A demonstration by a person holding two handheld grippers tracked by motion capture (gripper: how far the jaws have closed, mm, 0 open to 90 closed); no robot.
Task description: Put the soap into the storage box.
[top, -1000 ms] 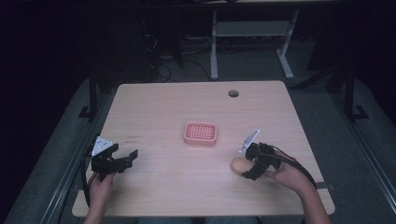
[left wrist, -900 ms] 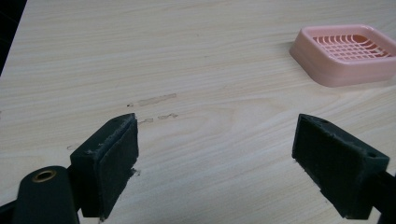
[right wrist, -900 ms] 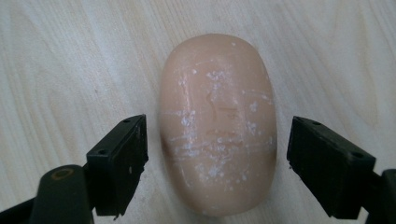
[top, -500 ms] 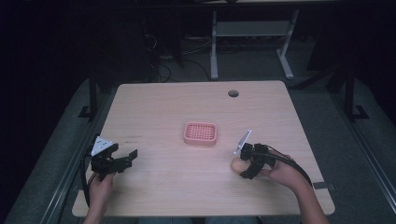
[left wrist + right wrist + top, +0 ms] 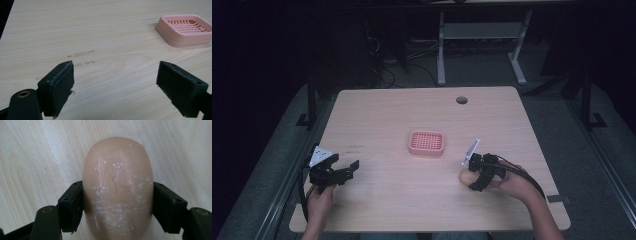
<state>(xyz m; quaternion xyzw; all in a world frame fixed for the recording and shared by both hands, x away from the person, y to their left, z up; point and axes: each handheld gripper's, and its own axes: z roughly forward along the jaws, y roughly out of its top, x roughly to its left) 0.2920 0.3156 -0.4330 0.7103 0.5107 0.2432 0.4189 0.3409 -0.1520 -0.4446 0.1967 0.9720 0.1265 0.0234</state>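
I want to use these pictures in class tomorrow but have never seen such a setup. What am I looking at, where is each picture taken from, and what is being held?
A person sits at a wooden table, holding a hand-held gripper in each hand. One picture looks down from above; the other two come from cameras riding on each gripper, looking along its black fingers. On the table sits a pink soap dish. The right gripper has its fingers closed on a peach soap, scuffed with white marks. The left gripper is open and holds nothing.
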